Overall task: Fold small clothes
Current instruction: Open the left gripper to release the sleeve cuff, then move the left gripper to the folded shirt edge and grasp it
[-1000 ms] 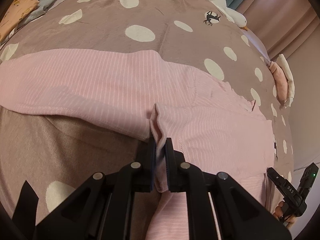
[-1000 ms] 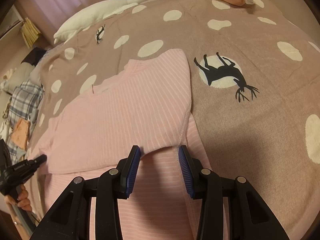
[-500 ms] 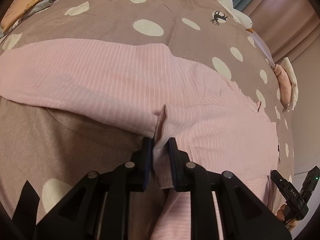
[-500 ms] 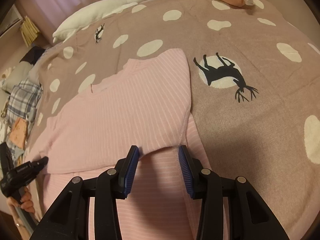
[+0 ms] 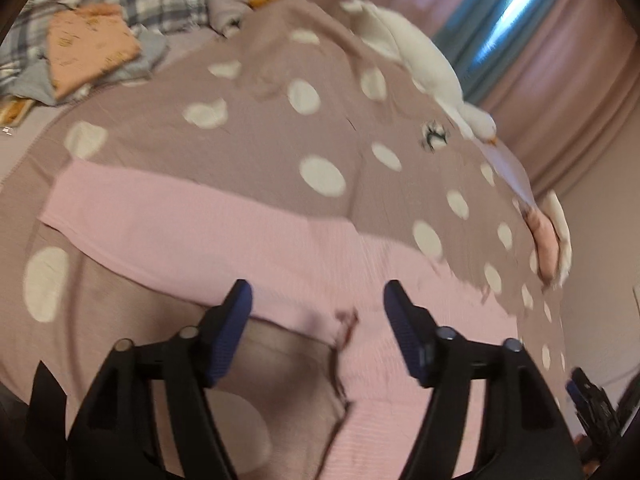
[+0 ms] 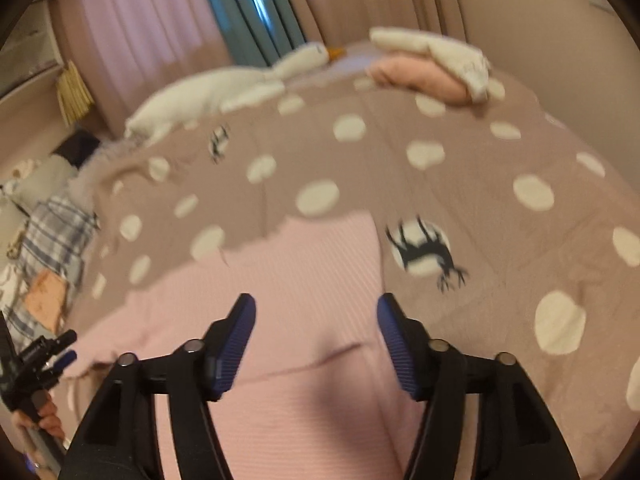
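While motion blur smears both views, the left gripper (image 5: 318,304) and right gripper (image 6: 316,316) are opening, pads clear of the pink garment (image 5: 224,232) lying below them on the spotted blanket (image 5: 256,132); its near edge is cut off.

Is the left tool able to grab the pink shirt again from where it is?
Probably yes. The left tool is over the pink shirt, which lies flat on the spotted blanket. Its jaws are opening, nothing sits between them, and nothing covers the shirt's edge just below.
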The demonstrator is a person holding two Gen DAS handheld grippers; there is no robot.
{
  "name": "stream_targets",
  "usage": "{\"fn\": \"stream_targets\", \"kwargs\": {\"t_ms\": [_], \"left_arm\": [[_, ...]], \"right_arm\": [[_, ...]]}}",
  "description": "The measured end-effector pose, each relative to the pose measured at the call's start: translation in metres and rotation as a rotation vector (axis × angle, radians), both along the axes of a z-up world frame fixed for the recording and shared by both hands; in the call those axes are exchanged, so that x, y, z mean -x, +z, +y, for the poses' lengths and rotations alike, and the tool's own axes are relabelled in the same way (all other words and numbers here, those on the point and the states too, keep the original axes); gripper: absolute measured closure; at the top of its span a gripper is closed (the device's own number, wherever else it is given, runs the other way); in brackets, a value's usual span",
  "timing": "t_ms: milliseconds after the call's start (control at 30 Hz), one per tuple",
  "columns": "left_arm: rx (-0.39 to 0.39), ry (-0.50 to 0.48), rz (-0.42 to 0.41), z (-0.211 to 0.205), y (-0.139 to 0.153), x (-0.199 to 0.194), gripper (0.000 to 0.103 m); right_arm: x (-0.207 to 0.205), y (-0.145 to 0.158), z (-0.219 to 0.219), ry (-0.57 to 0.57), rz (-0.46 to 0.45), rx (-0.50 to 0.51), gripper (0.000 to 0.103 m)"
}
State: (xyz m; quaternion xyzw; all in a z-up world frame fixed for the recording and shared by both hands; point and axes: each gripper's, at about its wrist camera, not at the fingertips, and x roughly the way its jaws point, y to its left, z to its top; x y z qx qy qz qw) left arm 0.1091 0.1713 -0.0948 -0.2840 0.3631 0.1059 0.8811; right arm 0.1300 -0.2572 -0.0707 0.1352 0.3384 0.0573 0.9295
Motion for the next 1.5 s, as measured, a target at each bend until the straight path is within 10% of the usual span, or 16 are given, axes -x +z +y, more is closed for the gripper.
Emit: {"fn": "stream_targets", "kwargs": {"t_ms": [333, 733, 1033, 1300, 1500], "left_arm": [[-0.012, 0.256, 0.047, 0.074, -0.015, 0.020, 0.018], [0.062, 0.460, 0.130, 0.145, -0.056, 0.029, 0.021], [0.131, 0.501, 0.131, 0.170, -0.079, 0.024, 0.036], [0.169, 0.523, 0.097, 0.184, -0.085, 0.019, 0.089], [0.079, 0.500, 0.075, 0.167, -0.067, 0.016, 0.094]], "right_arm": [[0.015, 0.015, 0.045, 0.022, -0.112, -0.033, 0.018], [0.009, -0.012, 0.063, 0.026, -0.023, -0.022, 0.017], [0.007, -0.018, 0.064, 0.014, 0.007, -0.008, 0.017], [0.005, -0.023, 0.065, 0.019, 0.025, -0.007, 0.017], [0.008, -0.021, 0.064, 0.015, 0.018, -0.002, 0.017]]}}
